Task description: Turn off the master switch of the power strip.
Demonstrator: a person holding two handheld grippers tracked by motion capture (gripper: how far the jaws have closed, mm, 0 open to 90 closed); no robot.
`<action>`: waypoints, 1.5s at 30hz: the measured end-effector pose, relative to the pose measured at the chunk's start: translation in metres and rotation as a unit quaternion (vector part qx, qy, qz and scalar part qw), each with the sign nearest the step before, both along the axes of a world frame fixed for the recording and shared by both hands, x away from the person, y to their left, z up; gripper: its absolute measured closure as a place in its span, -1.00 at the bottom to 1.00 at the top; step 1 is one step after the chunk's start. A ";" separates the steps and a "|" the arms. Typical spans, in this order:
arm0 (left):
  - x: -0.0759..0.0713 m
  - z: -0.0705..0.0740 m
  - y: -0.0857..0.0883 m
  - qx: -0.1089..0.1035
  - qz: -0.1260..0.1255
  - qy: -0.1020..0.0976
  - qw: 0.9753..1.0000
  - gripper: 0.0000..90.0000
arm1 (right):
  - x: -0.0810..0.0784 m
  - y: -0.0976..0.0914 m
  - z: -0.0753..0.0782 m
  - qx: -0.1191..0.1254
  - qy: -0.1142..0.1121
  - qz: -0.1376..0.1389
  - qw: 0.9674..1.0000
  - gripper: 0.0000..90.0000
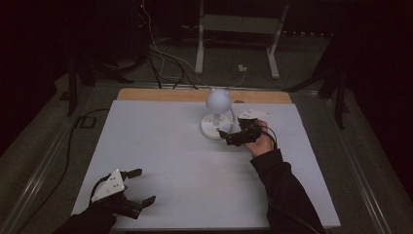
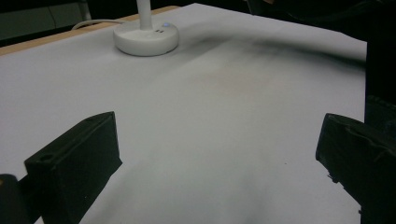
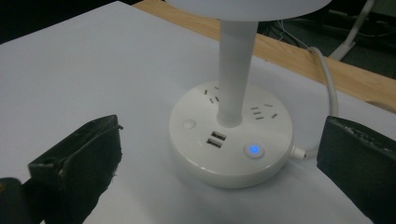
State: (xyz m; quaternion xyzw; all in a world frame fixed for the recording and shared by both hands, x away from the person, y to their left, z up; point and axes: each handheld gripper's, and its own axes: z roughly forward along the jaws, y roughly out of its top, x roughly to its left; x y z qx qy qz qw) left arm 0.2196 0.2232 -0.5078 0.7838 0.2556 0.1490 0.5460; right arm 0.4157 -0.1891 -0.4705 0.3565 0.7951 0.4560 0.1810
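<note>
A white desk lamp (image 1: 217, 113) with a round head stands at the back middle of the white table sheet (image 1: 170, 146). Its round base (image 3: 231, 135) carries power sockets, two USB ports and a small button (image 3: 253, 150) glowing blue. My right gripper (image 1: 225, 137) hovers open just in front of the base (image 1: 214, 127), jaws wide on either side of it, not touching. My left gripper (image 1: 139, 186) rests open near the table's front left corner, nothing between its jaws. The lamp base (image 2: 146, 37) appears far off in the left gripper view.
The lamp's white cable (image 3: 327, 79) runs off the back over the wooden table edge (image 1: 160, 94). Cables and a white metal stand (image 1: 238, 34) lie on the dark floor behind. The room is dim.
</note>
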 end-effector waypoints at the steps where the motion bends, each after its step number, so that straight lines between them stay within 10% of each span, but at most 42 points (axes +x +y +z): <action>1: 0.000 0.000 0.000 -0.001 0.001 0.001 1.000 -0.99 | 0.002 -0.001 -0.001 0.006 0.004 -0.001 1.000 -1.00; 18: 0.000 0.000 0.000 -0.002 0.002 0.002 1.000 -0.99 | 0.024 0.005 -0.014 0.027 0.017 -0.056 0.998 -1.00; 38: 0.000 0.000 0.001 0.001 0.001 0.002 1.000 -0.99 | 0.029 0.000 -0.016 0.014 0.035 -0.154 0.987 0.81; 45: 0.000 -0.001 0.001 -0.001 0.002 0.003 1.000 -0.99 | 0.031 0.004 -0.019 0.001 0.038 -0.149 0.988 1.00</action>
